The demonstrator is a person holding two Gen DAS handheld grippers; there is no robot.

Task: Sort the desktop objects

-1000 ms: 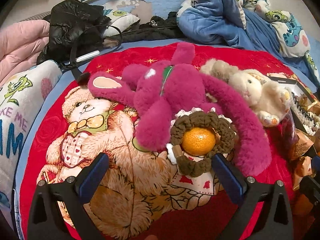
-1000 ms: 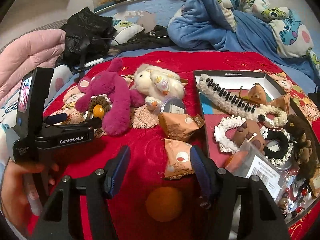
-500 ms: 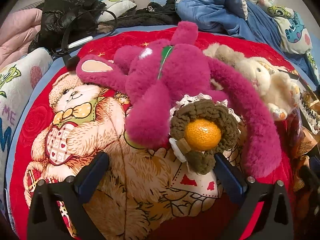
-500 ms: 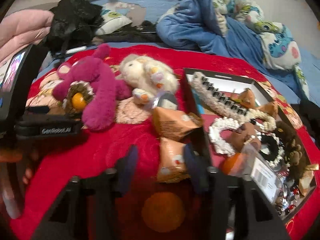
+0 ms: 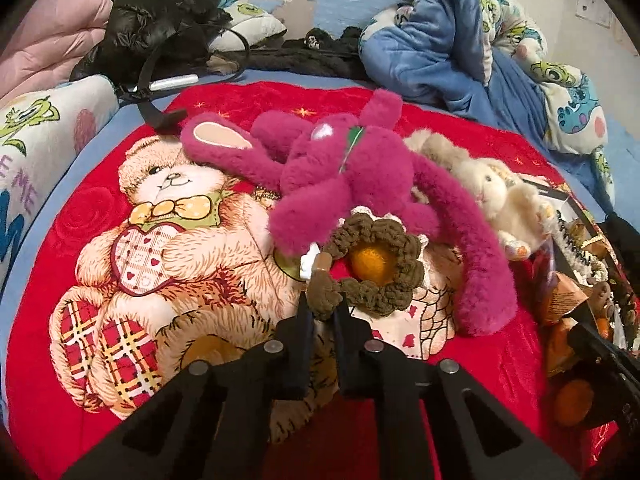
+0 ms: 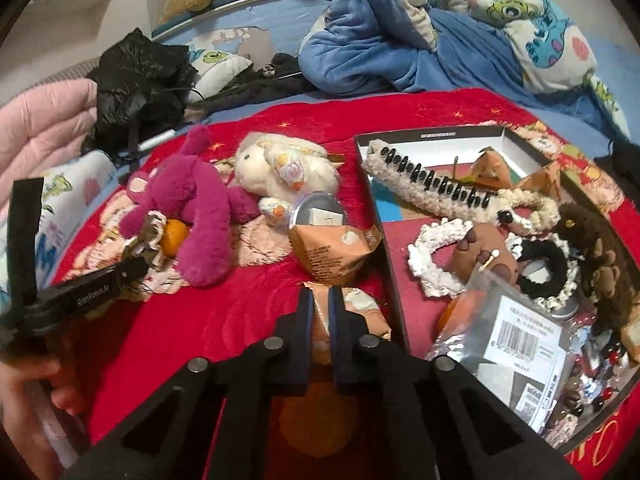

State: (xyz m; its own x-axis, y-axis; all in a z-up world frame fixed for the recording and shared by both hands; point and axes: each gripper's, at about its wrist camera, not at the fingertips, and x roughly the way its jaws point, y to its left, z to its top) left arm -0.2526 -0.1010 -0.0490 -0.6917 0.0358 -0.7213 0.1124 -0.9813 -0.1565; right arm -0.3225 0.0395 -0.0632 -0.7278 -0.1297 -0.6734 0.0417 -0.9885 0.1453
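My left gripper (image 5: pixel 320 306) is shut on the near edge of a brown crocheted scrunchie (image 5: pixel 380 256) that rings an orange (image 5: pixel 370 262), beside a magenta plush rabbit (image 5: pixel 352 176). My right gripper (image 6: pixel 319 304) is shut on an orange snack packet (image 6: pixel 352 316) lying on the red blanket, just left of a black box (image 6: pixel 394 280) that holds hair bands and small items. The left gripper also shows in the right wrist view (image 6: pixel 132 268).
A cream plush toy (image 6: pixel 284 168), a round tin (image 6: pixel 318 212) and a second orange packet (image 6: pixel 332 252) lie between the rabbit and the box. A clear barcode bag (image 6: pixel 516 340) rests in the box. A black jacket (image 5: pixel 156 20) and blue blankets (image 5: pixel 440 48) lie behind.
Both grippers have closed: the left onto the scrunchie's edge, the right onto the snack packet. The left moved forward to the scrunchie.
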